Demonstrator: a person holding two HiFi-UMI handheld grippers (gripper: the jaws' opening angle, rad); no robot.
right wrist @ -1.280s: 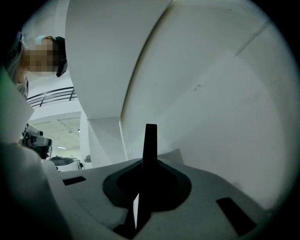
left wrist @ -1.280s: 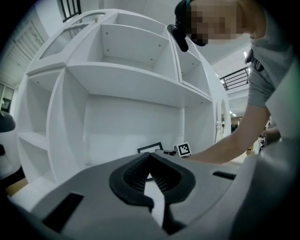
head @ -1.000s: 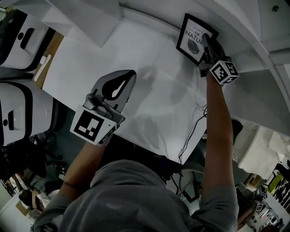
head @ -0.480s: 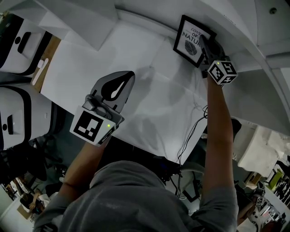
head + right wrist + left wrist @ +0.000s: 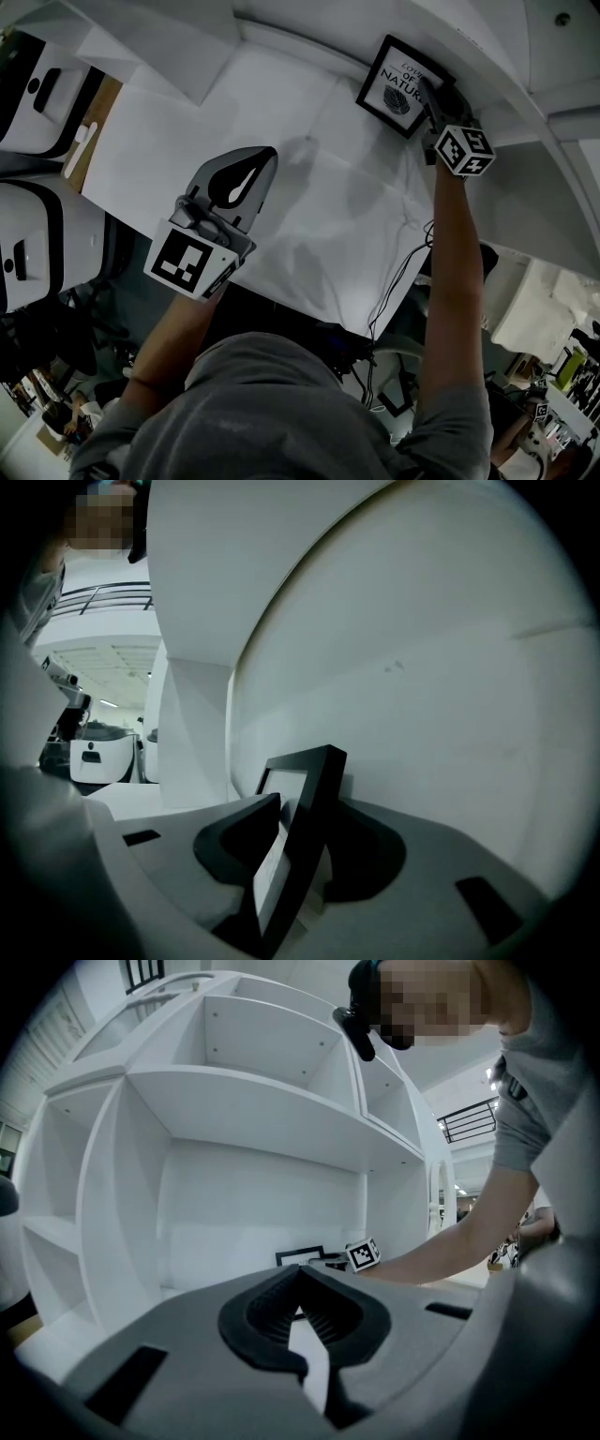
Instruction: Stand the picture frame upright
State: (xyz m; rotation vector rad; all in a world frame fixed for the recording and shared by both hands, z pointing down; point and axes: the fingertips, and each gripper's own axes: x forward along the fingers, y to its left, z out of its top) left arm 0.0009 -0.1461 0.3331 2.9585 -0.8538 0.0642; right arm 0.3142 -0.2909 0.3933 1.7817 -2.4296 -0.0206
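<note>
- The right gripper (image 5: 429, 94) has its jaws released; they have just been opening, and the frame (image 5: 302, 841) stands between them with neither pad seen pressing on it.
- The frame tilts back toward the right jaw, its glass facing the left jaw and its top edge rising above both.
- Beyond the jaw tips is the curved wall (image 5: 422, 667) of the shelf (image 5: 281, 112).
- The left gripper (image 5: 258, 164) has its jaws clenched with nothing between them, well apart from the frame.
</note>
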